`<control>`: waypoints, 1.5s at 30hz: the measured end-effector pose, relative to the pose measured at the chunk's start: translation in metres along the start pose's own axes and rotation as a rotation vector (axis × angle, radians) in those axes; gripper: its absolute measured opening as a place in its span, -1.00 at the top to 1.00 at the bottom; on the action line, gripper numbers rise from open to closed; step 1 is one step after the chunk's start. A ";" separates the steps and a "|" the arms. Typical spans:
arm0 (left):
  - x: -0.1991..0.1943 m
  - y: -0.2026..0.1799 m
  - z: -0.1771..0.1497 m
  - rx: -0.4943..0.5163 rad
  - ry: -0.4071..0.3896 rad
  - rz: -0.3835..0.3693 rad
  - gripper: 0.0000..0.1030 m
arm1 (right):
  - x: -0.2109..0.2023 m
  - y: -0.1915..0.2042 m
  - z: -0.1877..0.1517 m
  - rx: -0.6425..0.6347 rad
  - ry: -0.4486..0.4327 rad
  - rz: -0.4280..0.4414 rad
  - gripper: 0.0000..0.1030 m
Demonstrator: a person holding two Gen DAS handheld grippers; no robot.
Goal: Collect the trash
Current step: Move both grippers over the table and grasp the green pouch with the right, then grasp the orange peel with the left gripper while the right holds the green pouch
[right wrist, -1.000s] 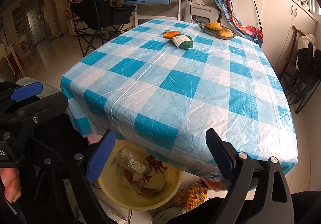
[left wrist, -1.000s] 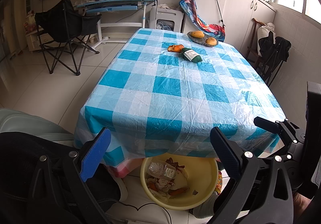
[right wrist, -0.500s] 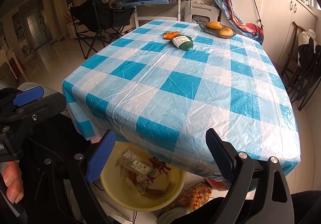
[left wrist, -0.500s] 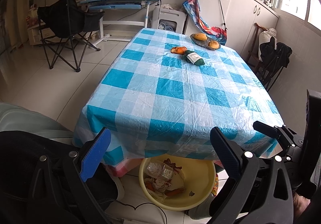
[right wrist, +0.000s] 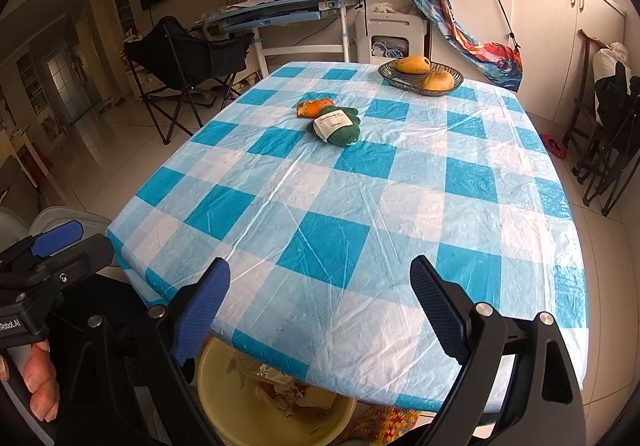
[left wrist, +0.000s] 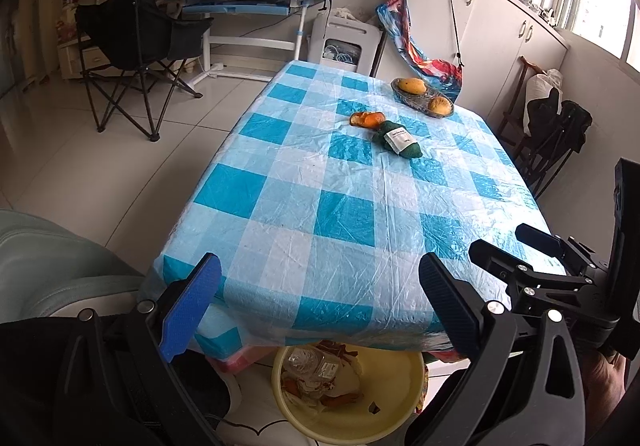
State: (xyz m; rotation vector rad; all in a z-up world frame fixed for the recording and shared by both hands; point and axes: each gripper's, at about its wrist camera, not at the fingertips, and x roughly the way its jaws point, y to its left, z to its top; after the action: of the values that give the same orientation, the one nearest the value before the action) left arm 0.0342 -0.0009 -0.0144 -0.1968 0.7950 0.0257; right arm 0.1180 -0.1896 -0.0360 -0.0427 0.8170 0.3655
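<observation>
**Tongs empty, trash far on desk**

Left tongs & right tongs both wide open, nothing btwn. Orange peel touching green wrapper, far side of desk. Yellow basin w/ scraps on floor, near edge.

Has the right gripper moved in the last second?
Yes. The right gripper has advanced over the table; the yellow basin is now mostly hidden under its edge.

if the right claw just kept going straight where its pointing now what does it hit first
Most likely the bare checked tablecloth near the table's front edge. The right claw is open and empty, angled down at it. The green pouch and orange peel lie much farther back, though depth is uncertain.
</observation>
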 end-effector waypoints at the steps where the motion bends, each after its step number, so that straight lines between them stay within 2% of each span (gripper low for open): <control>1: 0.004 -0.001 0.005 0.000 0.003 -0.001 -0.86 | 0.004 -0.002 0.006 -0.001 0.001 -0.002 -0.70; 13: 0.045 0.011 0.052 -0.061 0.018 0.041 -0.86 | 0.063 -0.002 0.068 -0.077 -0.002 0.003 -0.70; 19: 0.063 0.011 0.069 -0.063 0.020 0.051 -0.86 | 0.097 -0.007 0.092 -0.065 0.014 0.007 -0.70; 25: 0.087 0.006 0.096 -0.040 0.009 0.049 -0.86 | 0.133 -0.013 0.108 -0.060 0.070 -0.004 -0.61; 27: 0.098 0.003 0.107 -0.030 0.012 0.047 -0.86 | 0.145 -0.016 0.110 -0.059 0.100 -0.007 -0.54; 29: 0.111 -0.001 0.117 -0.015 0.015 0.047 -0.86 | 0.152 -0.021 0.109 -0.060 0.128 0.004 -0.23; 30: 0.118 -0.004 0.122 -0.007 0.019 0.047 -0.86 | 0.150 -0.022 0.109 -0.077 0.115 0.000 -0.14; 31: 0.125 -0.006 0.127 0.001 0.024 0.045 -0.86 | 0.149 -0.023 0.108 -0.094 0.121 -0.007 0.06; 32: 0.133 -0.009 0.133 0.009 0.029 0.041 -0.86 | 0.147 -0.025 0.108 -0.107 0.136 0.006 0.17; 34: 0.150 -0.018 0.141 0.035 0.037 0.031 -0.86 | 0.139 -0.032 0.105 -0.119 0.168 0.028 0.26; 39: 0.188 -0.045 0.158 0.128 0.027 0.026 -0.86 | 0.114 -0.055 0.085 -0.123 0.235 0.042 0.27; 45: 0.220 -0.077 0.168 0.256 0.006 0.028 -0.85 | 0.105 -0.066 0.078 -0.045 0.225 0.071 0.19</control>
State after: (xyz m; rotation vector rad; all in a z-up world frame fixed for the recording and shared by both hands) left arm 0.3148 -0.0565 -0.0438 0.0565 0.7989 -0.0499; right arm 0.2606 -0.2062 -0.0651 -0.0982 1.0344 0.4511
